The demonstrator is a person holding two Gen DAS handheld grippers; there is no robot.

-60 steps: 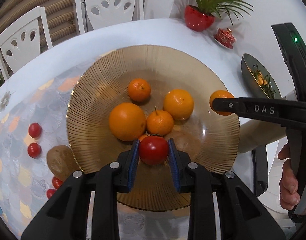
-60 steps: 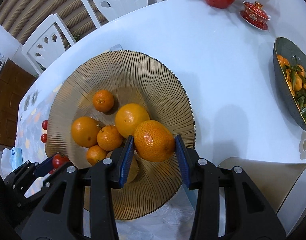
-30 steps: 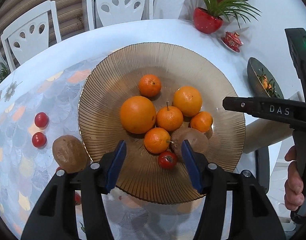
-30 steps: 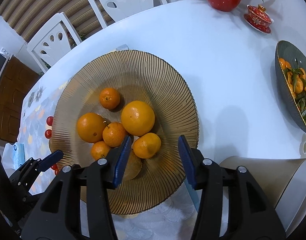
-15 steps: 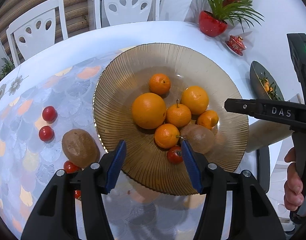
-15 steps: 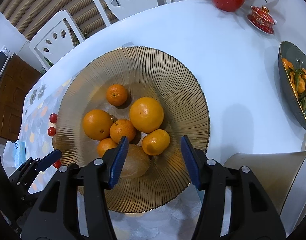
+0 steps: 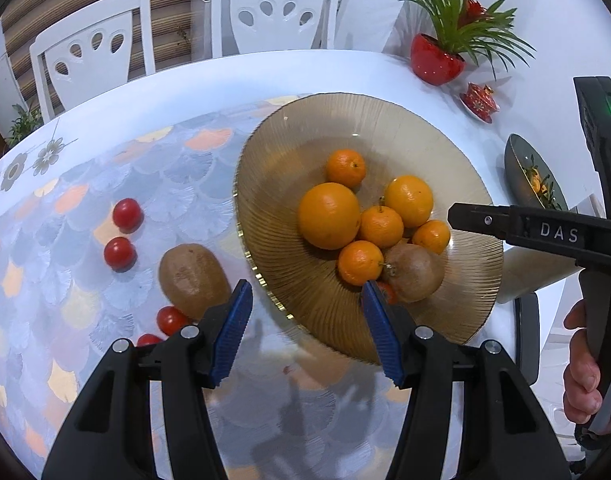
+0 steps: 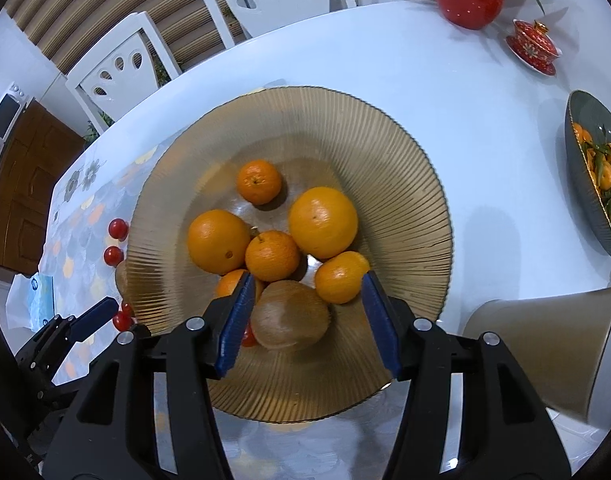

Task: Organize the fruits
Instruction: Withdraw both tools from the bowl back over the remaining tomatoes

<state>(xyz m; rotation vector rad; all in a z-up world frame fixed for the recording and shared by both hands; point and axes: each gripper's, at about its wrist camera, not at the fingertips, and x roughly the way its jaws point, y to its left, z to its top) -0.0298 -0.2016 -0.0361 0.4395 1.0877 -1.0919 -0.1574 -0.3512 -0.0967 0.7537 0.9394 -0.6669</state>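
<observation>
- Left wrist view: my left gripper (image 7: 307, 322) has its jaws wide with nothing between them, hovering over the near-left rim of the ribbed amber bowl (image 7: 457, 152).
- Only this view shows the loose fruit well: a brown kiwi (image 7: 193, 276) lies on the patterned tablecloth (image 7: 57, 240) just left of the bowl, two cherry tomatoes (image 7: 126, 215) sit further left, and two more (image 7: 171, 319) sit near the left fingertip.
- In the bowl: a big orange (image 7: 328, 216), four smaller ones around it, a second kiwi (image 7: 414, 273), and a small tomato (image 7: 386, 292) half hidden behind my right blue pad.
- This view also shows my right gripper's black finger (image 7: 505, 224) coming in from the side above the bowl's right edge, with a hand (image 7: 583, 364) on its handle.
- Right wrist view: my right gripper (image 8: 303, 320) is spread wide, empty, above the near part of the bowl (image 8: 405, 184).
- From here the kiwi (image 8: 291, 316) in the bowl sits between the pads but is not touched; a small orange (image 8: 341, 278) lies just beside the right pad.
- This view alone shows the dark dish of tangerines (image 8: 585, 184) clearly, well apart at the right, plus a red lidded cup (image 8: 533, 46) and a red plant pot (image 8: 467, 2).
- The left gripper's blue tip (image 8: 95, 314) shows at the lower left, near the tomatoes on the cloth.
</observation>
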